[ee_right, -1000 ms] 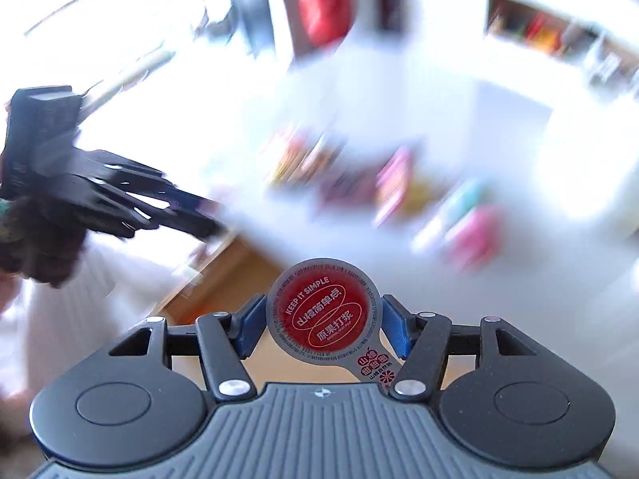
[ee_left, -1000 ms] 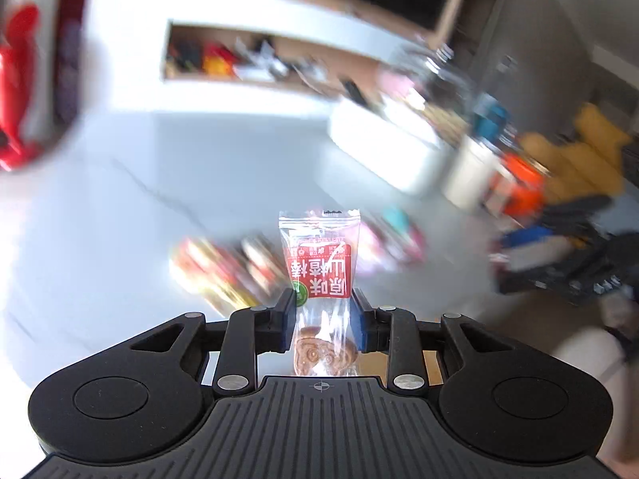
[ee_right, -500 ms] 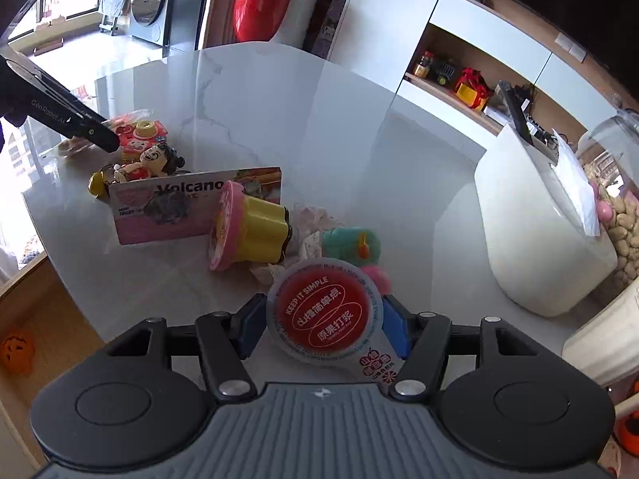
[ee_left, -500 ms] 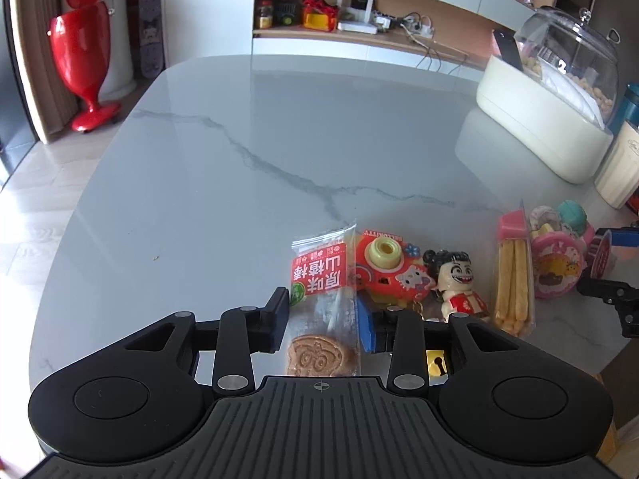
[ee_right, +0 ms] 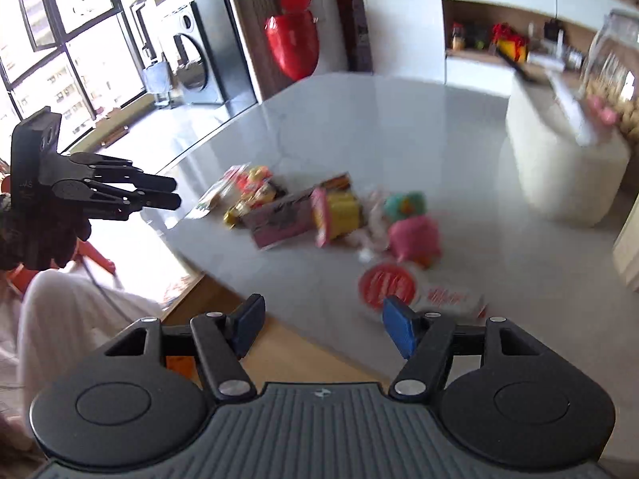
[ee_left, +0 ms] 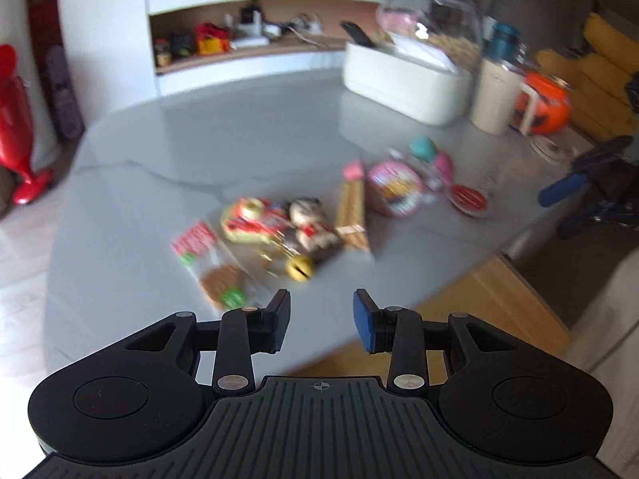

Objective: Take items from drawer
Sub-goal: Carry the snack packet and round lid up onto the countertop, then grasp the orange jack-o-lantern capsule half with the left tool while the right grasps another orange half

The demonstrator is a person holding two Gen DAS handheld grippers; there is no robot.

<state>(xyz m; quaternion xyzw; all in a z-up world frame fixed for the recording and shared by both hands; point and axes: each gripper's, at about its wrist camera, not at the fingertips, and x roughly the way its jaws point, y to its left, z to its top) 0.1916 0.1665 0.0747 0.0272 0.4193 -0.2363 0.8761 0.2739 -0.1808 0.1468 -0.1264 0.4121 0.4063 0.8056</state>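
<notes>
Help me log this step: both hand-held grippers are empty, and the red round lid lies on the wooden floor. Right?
Not quite: the red round lid lies on the grey table, near its edge, as the right wrist view shows. Both hand-held grippers are empty.

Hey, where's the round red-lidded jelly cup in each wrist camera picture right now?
Left wrist: the round red-lidded jelly cup lies right of centre on the grey marble table, beside the pink round tub.
Right wrist: low, right of centre, just beyond the blue fingertip.
Shared landmark: white bread box with clear dome.
</notes>
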